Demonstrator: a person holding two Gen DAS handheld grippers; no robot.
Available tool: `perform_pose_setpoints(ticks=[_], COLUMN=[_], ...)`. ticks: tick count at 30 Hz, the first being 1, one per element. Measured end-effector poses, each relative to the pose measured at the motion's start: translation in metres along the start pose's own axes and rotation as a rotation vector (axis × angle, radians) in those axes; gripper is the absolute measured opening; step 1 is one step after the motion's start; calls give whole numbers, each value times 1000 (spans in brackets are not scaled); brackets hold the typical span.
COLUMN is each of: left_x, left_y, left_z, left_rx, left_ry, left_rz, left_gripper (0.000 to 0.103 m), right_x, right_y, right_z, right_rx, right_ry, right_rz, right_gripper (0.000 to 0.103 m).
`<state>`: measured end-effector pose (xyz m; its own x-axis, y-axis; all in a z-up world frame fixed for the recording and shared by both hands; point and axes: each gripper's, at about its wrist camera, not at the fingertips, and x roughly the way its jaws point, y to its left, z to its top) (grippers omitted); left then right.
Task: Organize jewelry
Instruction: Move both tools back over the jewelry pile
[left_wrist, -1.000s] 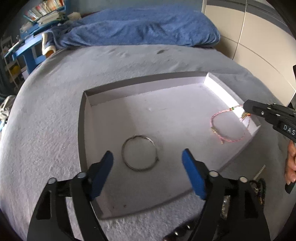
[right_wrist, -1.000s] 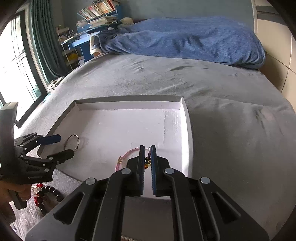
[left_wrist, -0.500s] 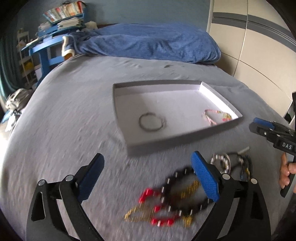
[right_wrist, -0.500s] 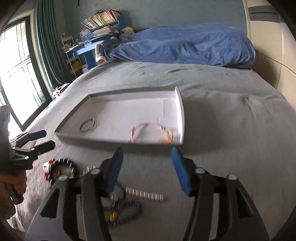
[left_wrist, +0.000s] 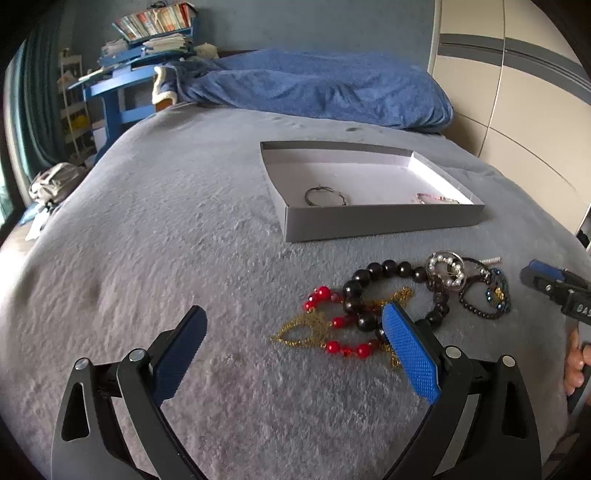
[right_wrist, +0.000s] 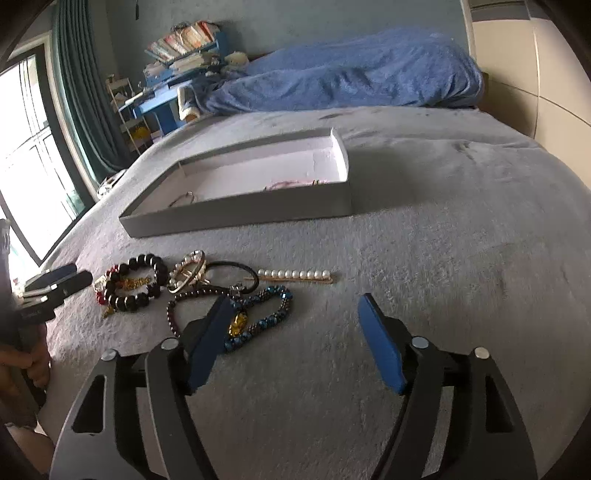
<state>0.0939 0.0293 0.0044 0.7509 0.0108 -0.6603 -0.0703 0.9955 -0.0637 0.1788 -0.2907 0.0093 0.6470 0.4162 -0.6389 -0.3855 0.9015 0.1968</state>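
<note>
Two bracelets (left_wrist: 325, 195) in one tray (left_wrist: 380, 221); left claw (left_wrist: 291, 332) wide, right claw (right_wrist: 291, 321) opening, empty.

Daylight enters through the window (right_wrist: 33, 147) at my left, which is blown out to white. The grey bedspread (left_wrist: 184, 240) is evenly, softly lit. The tray (right_wrist: 240, 216) casts a dim shadow rightward. Both fisheye views bend straight lines (corners vignette to black). My views show mild softness near the rims.
</note>
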Motion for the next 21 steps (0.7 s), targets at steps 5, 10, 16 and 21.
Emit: perform_pose_setpoints(ticks=[5, 10, 16, 21], left_x=[1, 5, 8, 9], left_y=[3, 3, 0, 10], left_z=[-2, 0, 0, -1], left_rx=[-9, -5, 8, -44], left_ry=[6, 23, 38, 46], left_rz=[0, -30, -68, -67], left_gripper=[96, 96, 72, 58], right_x=[0, 3, 3, 4], right_y=[3, 8, 6, 6], right_z=[-1, 0, -1, -1], right_rx=[-16, -49, -40, -38], right_ry=[-6, 5, 10, 10], right_rz=[-28, -39, -40, -40], right_gripper=[75, 75, 76, 76])
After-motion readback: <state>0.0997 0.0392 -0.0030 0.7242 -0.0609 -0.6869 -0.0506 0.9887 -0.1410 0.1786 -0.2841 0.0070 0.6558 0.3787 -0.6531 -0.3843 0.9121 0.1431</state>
